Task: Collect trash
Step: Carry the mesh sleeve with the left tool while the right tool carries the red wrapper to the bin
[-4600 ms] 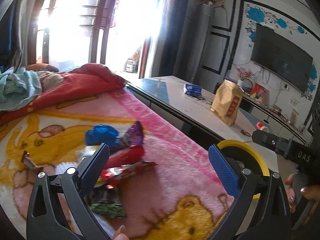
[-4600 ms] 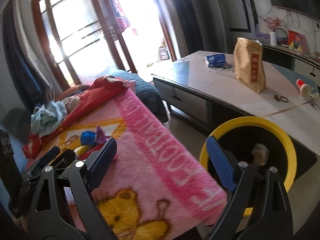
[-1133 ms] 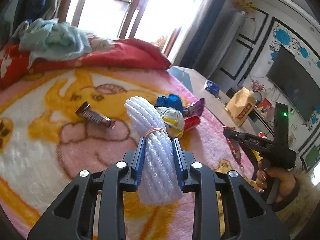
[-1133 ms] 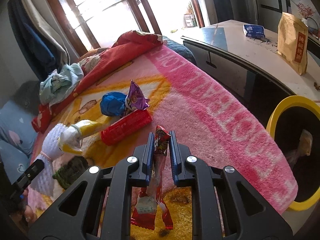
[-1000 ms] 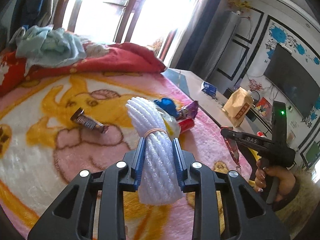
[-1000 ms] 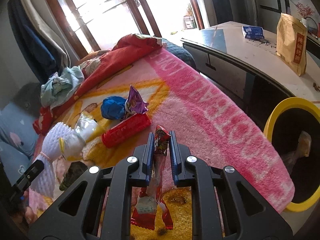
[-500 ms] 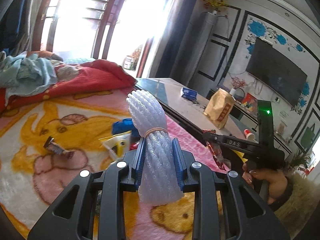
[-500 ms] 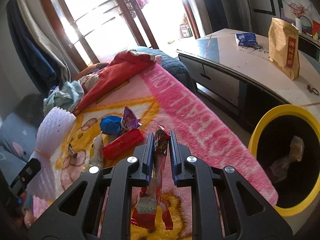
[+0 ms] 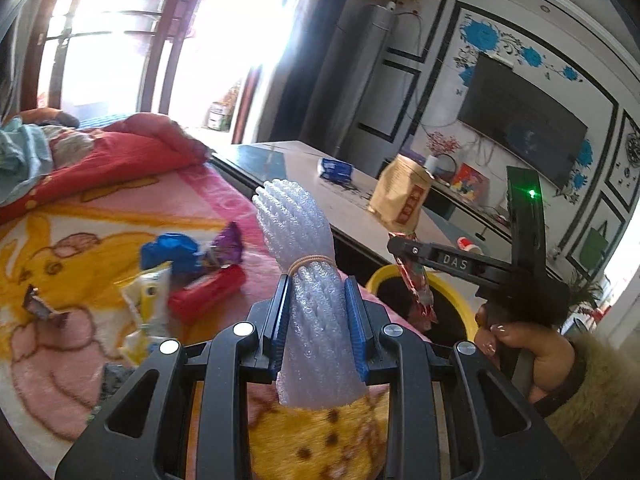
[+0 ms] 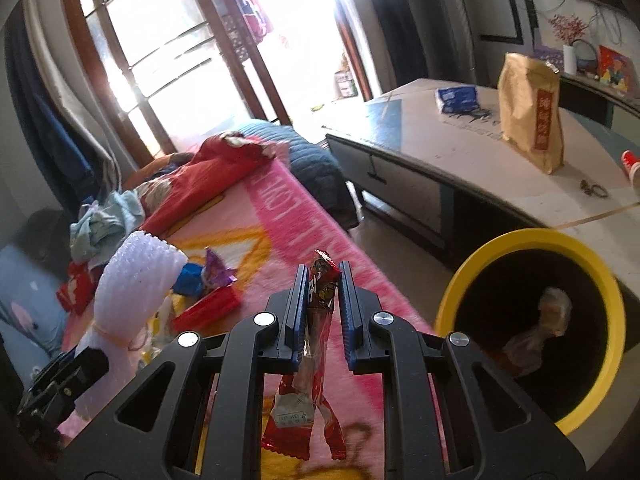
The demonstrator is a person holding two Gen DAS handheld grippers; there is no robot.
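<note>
My left gripper (image 9: 318,282) is shut on a white foam net roll (image 9: 308,276) bound with a rubber band, held above the pink blanket (image 9: 80,352). My right gripper (image 10: 323,276) is shut on a red snack wrapper (image 10: 316,352) that hangs down between the fingers. It also shows in the left wrist view (image 9: 416,284), over the yellow-rimmed black bin (image 9: 452,300). In the right wrist view the bin (image 10: 532,320) is to the right with some trash inside. A red tube (image 9: 208,294), blue and purple wrappers (image 9: 192,250), a yellow packet (image 9: 146,304) and a brown bar (image 9: 40,306) lie on the blanket.
A low grey table (image 10: 460,148) stands beyond the bed with a brown paper bag (image 10: 530,116) and a blue packet (image 10: 458,98). Red bedding and clothes (image 10: 188,184) are heaped at the bed's far end. A TV (image 9: 520,124) hangs on the wall.
Both grippers have swung right, toward the bin, with their loads still held. The bin is larger in the right wrist view and the red wrapper is over its rim in the left view.
</note>
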